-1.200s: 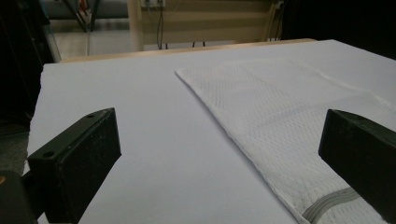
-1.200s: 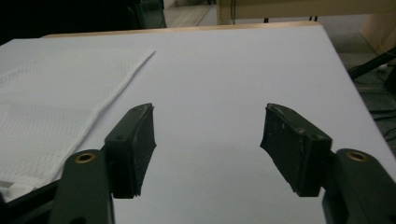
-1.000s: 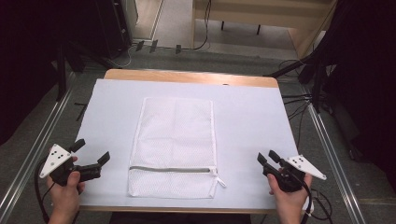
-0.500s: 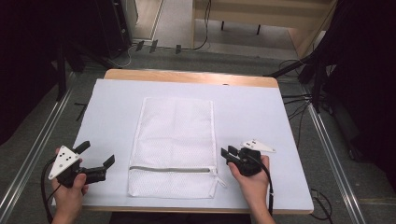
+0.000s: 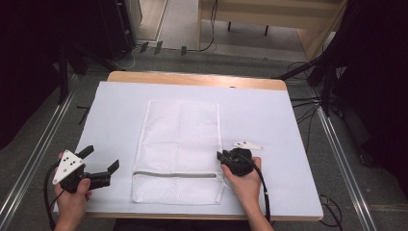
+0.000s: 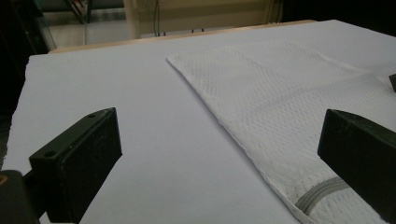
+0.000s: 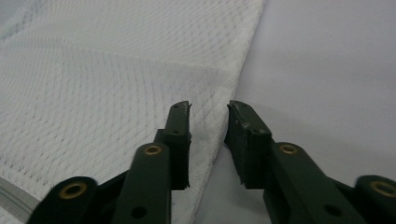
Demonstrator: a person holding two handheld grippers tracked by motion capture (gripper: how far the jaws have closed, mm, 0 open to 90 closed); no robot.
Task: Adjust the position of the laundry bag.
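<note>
A white mesh laundry bag (image 5: 178, 139) lies flat in the middle of the table, its grey zipper (image 5: 175, 174) running across near the front end. My right gripper (image 5: 220, 156) sits low at the bag's right edge, just above the zipper's end. Its jaws have just been closing and stand narrow, with the bag's (image 7: 93, 70) edge in the gap between them; the pads are not pressing in the right gripper (image 7: 209, 109) view. My left gripper (image 5: 102, 159) rests wide open left of the bag, nothing between its jaws. The left gripper (image 6: 219, 154) view looks across the bag (image 6: 280, 93) and zipper (image 6: 322, 193).
A white sheet (image 5: 120, 106) covers the wooden table (image 5: 192, 79). Cables (image 5: 308, 110) and dark stands lie on the floor to the right and behind. Metal rails (image 5: 29, 168) run along both sides of the table.
My right hand has moved left from the table's right side to the bag's right edge, and its jaws have narrowed. The left hand has stayed put.
</note>
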